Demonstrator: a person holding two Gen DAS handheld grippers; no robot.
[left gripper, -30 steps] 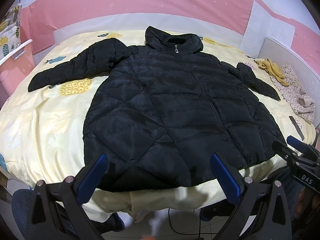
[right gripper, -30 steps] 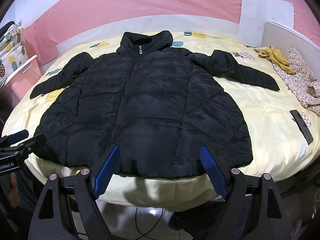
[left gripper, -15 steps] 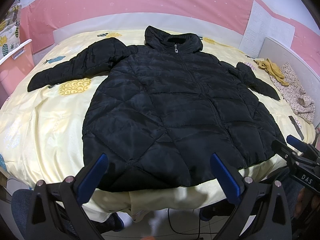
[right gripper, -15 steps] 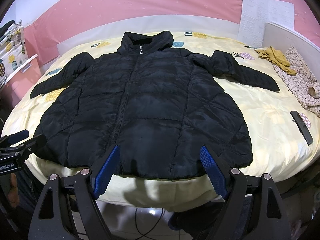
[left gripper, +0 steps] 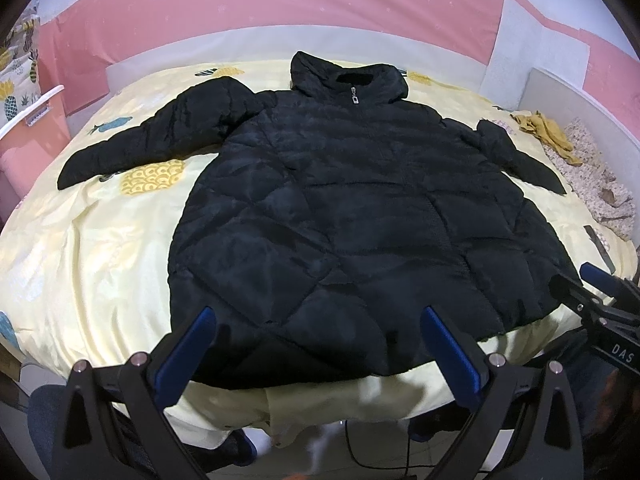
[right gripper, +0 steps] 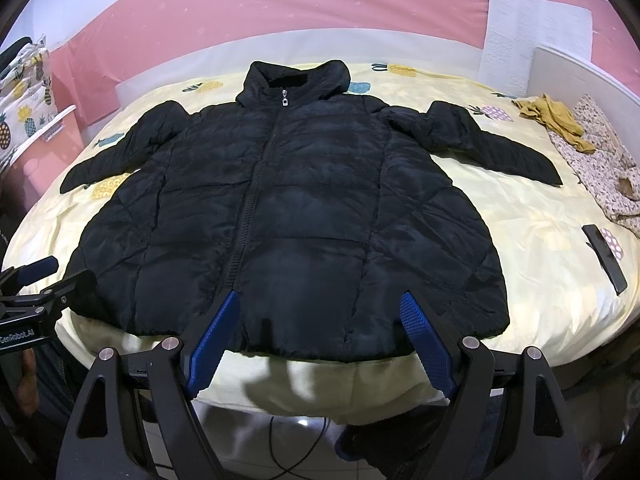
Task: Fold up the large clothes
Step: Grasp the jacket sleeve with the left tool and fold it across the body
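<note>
The room is closed off at twelve o'clock by a pink wall, against which a low white headboard is set. A bed is spread with a pale yellow sheet printed with pineapples. A white textured panel is seen at one o'clock, and a white curved board at two o'clock. A pink cabinet with a white rim is placed at nine o'clock. Pale floor tiles crossed by a dark cable are seen at six o'clock.
</note>
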